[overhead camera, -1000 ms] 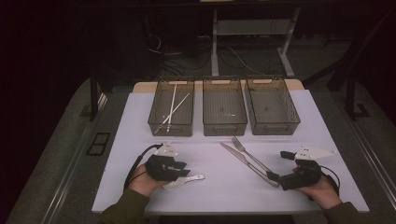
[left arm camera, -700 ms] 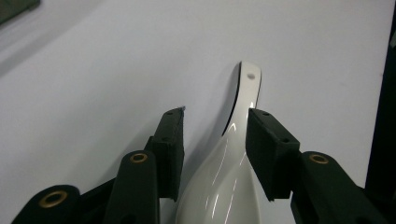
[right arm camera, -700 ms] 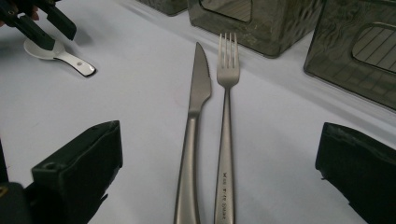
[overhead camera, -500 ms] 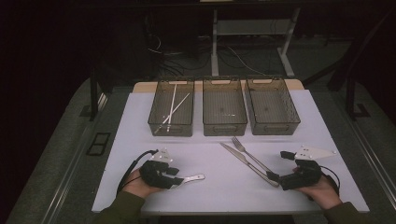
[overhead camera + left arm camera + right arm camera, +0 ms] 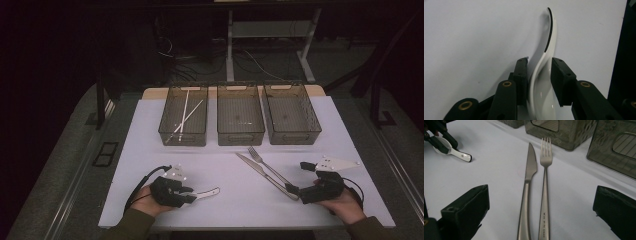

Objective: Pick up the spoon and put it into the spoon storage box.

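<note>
A white ceramic spoon [image 5: 541, 67] lies on the white mat with its bowl between the pads of my left gripper [image 5: 539, 63]. The jaws have just been closing and now press on the bowl. In the high view that gripper [image 5: 187, 196] is at the front left, and the spoon's handle [image 5: 210, 191] sticks out to the right. A steel knife [image 5: 527, 185] and fork [image 5: 545, 182] lie side by side. My right gripper [image 5: 541, 195] stands wide open astride their handles without touching them, at the front right in the high view [image 5: 302, 180].
Three dark see-through bins stand in a row at the back of the mat: the left bin [image 5: 165, 131] holds white chopsticks [image 5: 184, 117], the middle bin [image 5: 240, 136] and the right bin [image 5: 292, 137] hold nothing I can make out. The mat's front edge [image 5: 225, 224] is close to both hands.
The left gripper shifted slightly and closed on the spoon's bowl; the spoon's handle now points right. The right gripper, knife and fork have not moved.
</note>
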`<state>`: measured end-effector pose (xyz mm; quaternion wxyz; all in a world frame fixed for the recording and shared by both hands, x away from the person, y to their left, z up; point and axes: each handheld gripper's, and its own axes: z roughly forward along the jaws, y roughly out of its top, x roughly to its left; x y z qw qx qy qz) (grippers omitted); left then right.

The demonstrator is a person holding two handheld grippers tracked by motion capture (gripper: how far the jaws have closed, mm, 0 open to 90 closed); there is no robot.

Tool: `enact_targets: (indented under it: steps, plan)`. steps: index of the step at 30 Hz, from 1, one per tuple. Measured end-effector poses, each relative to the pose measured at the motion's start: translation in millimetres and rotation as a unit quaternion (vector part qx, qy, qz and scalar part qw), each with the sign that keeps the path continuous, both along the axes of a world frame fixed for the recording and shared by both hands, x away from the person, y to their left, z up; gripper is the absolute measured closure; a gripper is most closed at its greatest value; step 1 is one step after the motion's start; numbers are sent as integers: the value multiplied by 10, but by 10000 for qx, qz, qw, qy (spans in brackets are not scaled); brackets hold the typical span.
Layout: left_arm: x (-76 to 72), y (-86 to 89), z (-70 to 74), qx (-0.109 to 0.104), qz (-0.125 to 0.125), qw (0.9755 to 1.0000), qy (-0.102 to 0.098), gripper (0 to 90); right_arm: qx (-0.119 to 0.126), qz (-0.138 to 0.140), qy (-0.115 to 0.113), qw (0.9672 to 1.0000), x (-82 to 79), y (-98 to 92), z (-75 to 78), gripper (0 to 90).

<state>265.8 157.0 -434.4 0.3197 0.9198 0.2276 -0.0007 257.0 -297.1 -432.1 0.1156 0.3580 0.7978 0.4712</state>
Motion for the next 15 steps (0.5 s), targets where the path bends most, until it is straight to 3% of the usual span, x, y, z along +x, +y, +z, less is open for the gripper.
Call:
enact_targets:
  steps: [3, 7, 15]
  plan:
    - [-32, -29, 10, 137, -103, 9998, -142, 678, -4, -3, 6, 10000, -1, 3, 0, 5]
    - [-51, -52, 23, 185, -280, 9993, -148, 768, -4, -2, 9, 10000, -2, 4, 0, 5]
    - [-34, -74, 33, 224, -180, 9995, -139, 774, -5, -2, 4, 10000, -1, 4, 1, 5]
